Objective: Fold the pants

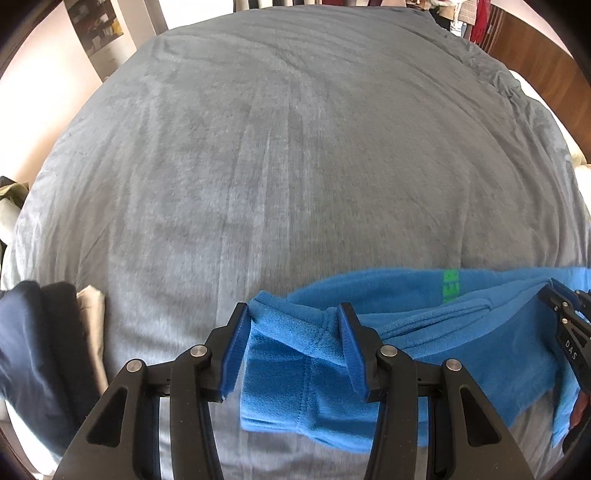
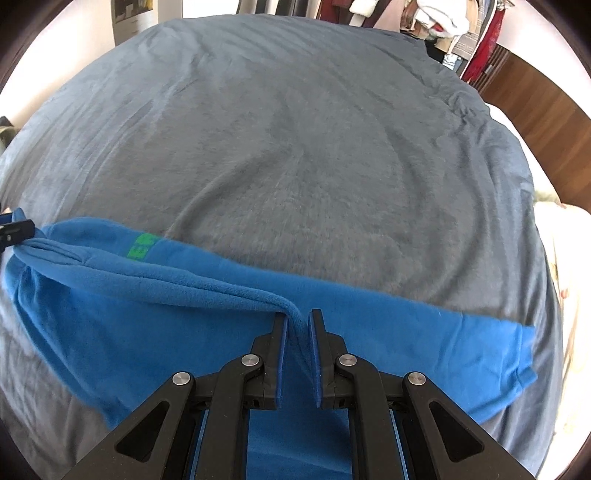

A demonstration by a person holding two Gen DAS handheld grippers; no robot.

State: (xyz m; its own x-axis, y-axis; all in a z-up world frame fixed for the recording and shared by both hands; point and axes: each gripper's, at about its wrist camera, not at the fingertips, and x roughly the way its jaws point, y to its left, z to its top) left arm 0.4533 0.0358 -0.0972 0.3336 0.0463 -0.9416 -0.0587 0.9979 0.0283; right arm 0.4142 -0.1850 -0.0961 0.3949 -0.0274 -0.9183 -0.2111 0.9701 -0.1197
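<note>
Bright blue fleece pants [image 1: 461, 332] with a green print [image 1: 450, 286] lie partly lifted across the near part of the grey blanket [image 1: 277, 147]. My left gripper [image 1: 293, 308] is shut on a thick bunched end of them, its pads held apart by the cloth. My right gripper [image 2: 298, 315] is shut on a thin folded edge of the pants [image 2: 147, 325], and a ridge of fabric runs from it leftward to the left gripper [image 2: 14, 229]. The right gripper [image 1: 565, 314] also shows at the right edge of the left wrist view. Below both grippers the cloth hangs down onto the blanket.
Folded dark garments [image 1: 33, 350] and a beige one [image 1: 90, 306] lie at the bed's left edge. A wooden headboard [image 2: 535, 103] stands along the right, with pale pillows [image 2: 565, 258] beside it. Hanging clothes [image 2: 443, 22] are beyond the far edge of the grey blanket [image 2: 295, 147].
</note>
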